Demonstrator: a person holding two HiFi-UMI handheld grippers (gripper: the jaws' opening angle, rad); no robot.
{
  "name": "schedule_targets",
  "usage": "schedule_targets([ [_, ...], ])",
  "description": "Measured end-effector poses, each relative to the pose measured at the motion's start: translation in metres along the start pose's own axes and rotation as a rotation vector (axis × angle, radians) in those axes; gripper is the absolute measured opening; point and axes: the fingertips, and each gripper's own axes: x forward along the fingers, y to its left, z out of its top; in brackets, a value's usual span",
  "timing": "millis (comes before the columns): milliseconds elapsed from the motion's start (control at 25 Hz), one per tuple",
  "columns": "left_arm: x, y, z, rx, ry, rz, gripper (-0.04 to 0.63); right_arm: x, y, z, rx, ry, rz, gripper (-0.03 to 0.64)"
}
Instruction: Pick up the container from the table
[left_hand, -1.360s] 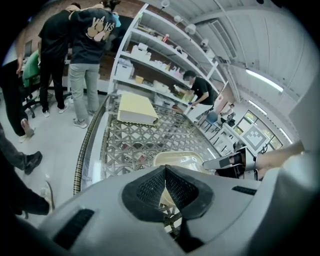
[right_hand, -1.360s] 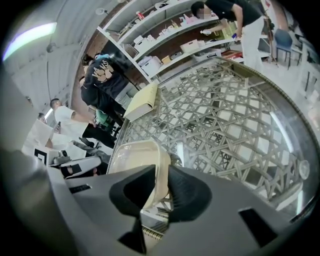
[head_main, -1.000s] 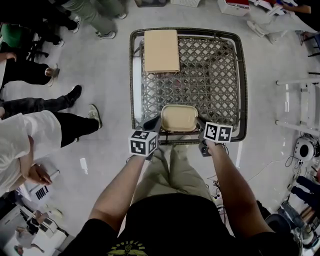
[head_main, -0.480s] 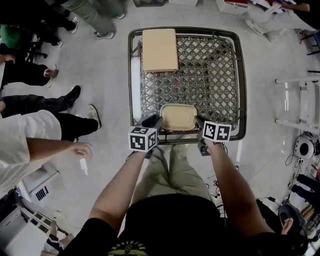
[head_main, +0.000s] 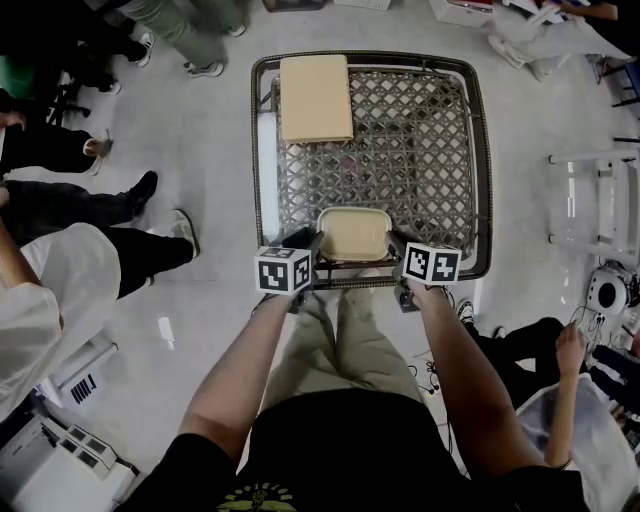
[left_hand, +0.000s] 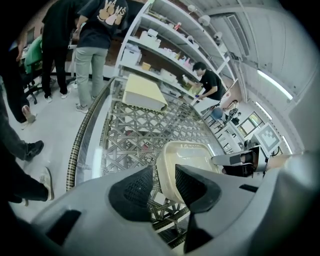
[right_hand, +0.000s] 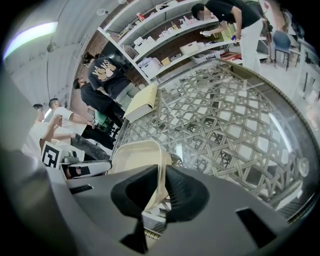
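Note:
A cream plastic container (head_main: 354, 233) sits on the near edge of the woven glass-topped table (head_main: 262, 160). My left gripper (head_main: 305, 246) is at its left side. In the left gripper view the jaws (left_hand: 163, 170) are opening and straddle the container's (left_hand: 192, 155) left wall: one pad is outside and clear of it, the other inside. My right gripper (head_main: 397, 250) is at the right side. In the right gripper view its jaws (right_hand: 161, 170) are shut on the container's (right_hand: 135, 155) right rim.
A flat tan box (head_main: 316, 97) lies at the table's far left corner. People's legs and shoes (head_main: 100, 210) stand on the floor to the left. Another person (head_main: 570, 400) crouches at the lower right. Shelving (left_hand: 165, 45) stands beyond the table.
The left gripper's marker cube has edged a little toward the table. The container has stayed put. The person at left drew an arm back, and another person has come in at the lower right.

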Motion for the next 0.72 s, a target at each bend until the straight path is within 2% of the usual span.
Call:
schedule_targets([
  [280, 0.008, 0.001, -0.004, 0.002, 0.02, -0.006, 0.115, 0.0, -0.002, -0.002, -0.011, -0.001, 0.014, 0.044],
  [440, 0.01, -0.004, -0.003, -0.006, 0.028, -0.038, 0.052, 0.002, 0.0, -0.001, -0.008, 0.006, 0.025, 0.044],
  [720, 0.007, -0.007, -0.002, -0.023, 0.027, -0.037, 0.037, -0.003, 0.002, -0.001, -0.009, -0.001, 0.017, 0.04],
])
